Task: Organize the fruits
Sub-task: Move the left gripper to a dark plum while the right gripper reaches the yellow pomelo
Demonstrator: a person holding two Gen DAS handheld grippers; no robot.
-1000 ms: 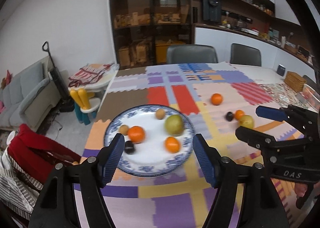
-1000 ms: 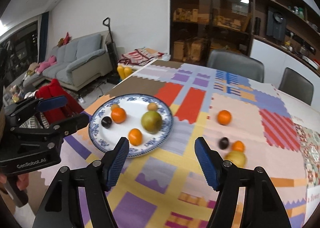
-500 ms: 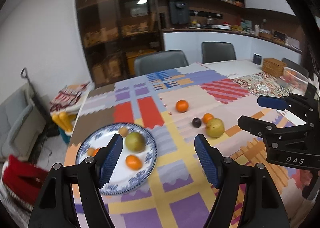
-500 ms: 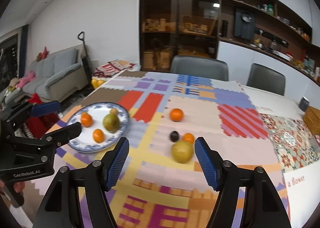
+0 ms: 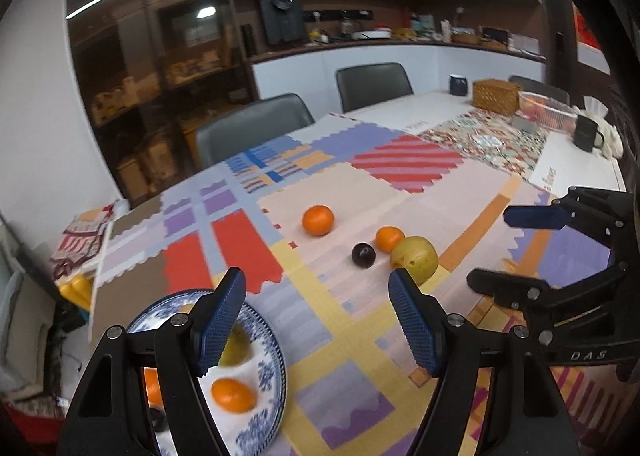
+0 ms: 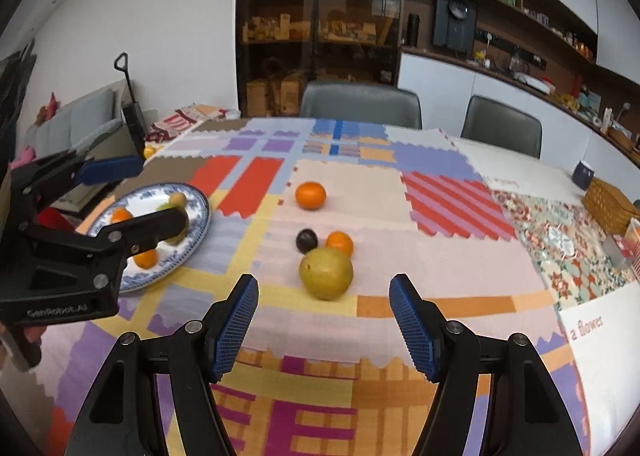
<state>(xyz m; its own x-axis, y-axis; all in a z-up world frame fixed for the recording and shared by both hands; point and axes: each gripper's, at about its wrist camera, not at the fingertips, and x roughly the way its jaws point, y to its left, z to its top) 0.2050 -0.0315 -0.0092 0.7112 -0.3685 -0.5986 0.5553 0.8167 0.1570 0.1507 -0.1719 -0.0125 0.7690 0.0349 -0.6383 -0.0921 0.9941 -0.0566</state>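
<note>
On the patchwork cloth lie a yellow-green pear (image 6: 326, 274), a small orange (image 6: 340, 244), a dark plum (image 6: 307, 240) and a larger orange (image 6: 311, 195). The same pear (image 5: 414, 260), plum (image 5: 363, 255) and oranges (image 5: 389, 238) (image 5: 318, 220) show in the left wrist view. My right gripper (image 6: 323, 320) is open, just short of the pear, with nothing between its fingers. My left gripper (image 5: 316, 318) is open and empty beside the blue-and-white plate (image 5: 264, 408). The plate (image 6: 200, 215) holds several fruits, partly hidden behind the left gripper (image 6: 136, 195).
Grey chairs (image 6: 360, 103) stand at the table's far edge. A wicker basket (image 6: 610, 203), a dark mug (image 6: 582, 173) and a clear container (image 5: 544, 111) sit on the far right. A sofa (image 6: 72, 131) and a low table with cloth (image 5: 80, 240) lie to the left.
Both grippers have swung right from the plate toward the loose fruit. The plate slid to the lower left of the left wrist view; the pear now sits just ahead of the right gripper.
</note>
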